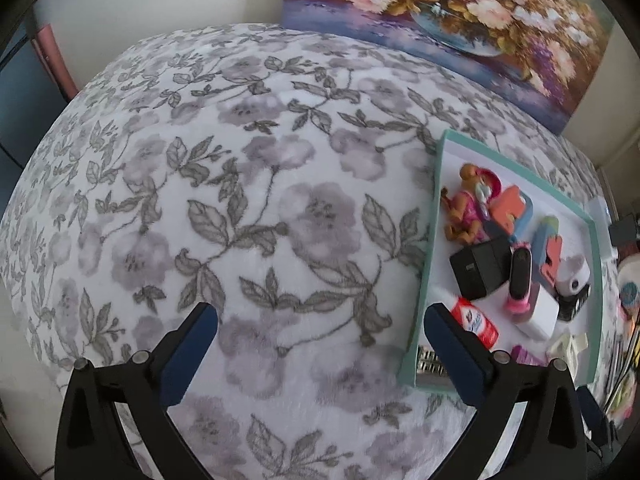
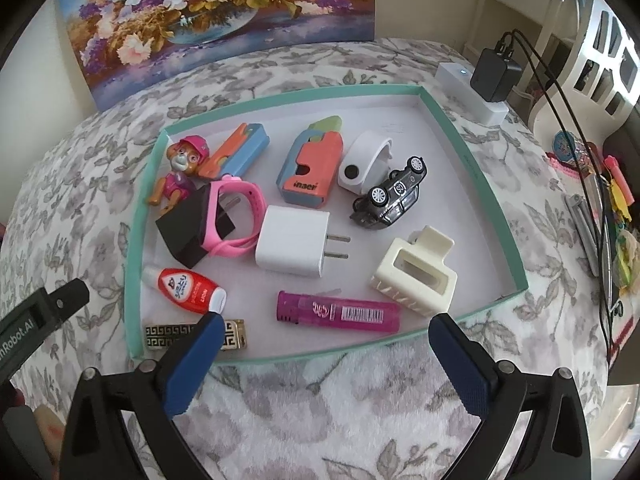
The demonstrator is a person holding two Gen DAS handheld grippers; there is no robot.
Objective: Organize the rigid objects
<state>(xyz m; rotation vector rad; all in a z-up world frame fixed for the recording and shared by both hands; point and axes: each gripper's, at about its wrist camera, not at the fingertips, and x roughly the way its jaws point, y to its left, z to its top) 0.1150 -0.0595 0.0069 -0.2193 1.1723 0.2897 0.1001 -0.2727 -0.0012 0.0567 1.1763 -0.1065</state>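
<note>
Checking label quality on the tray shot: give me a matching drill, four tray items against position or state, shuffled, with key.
Items:
1. toy car
2. white charger
3. pink lighter
4. red-label bottle

States:
A. lying flat at the tray's near edge
B. tipped on its side, wheels showing
C. near-left part of the tray, white cap by the right claw's left finger
D. mid-tray, prongs pointing right

Pairs: 1-B, 2-D, 3-A, 4-C

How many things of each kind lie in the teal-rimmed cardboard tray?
Toys (pup figure, grey car, two orange-and-blue plastic pieces): 4
Plug chargers (black cube, white cube): 2
Others (pink watch, white band, cream hair claw, red bottle, pink lighter, gold patterned case): 6
Total: 12
</note>
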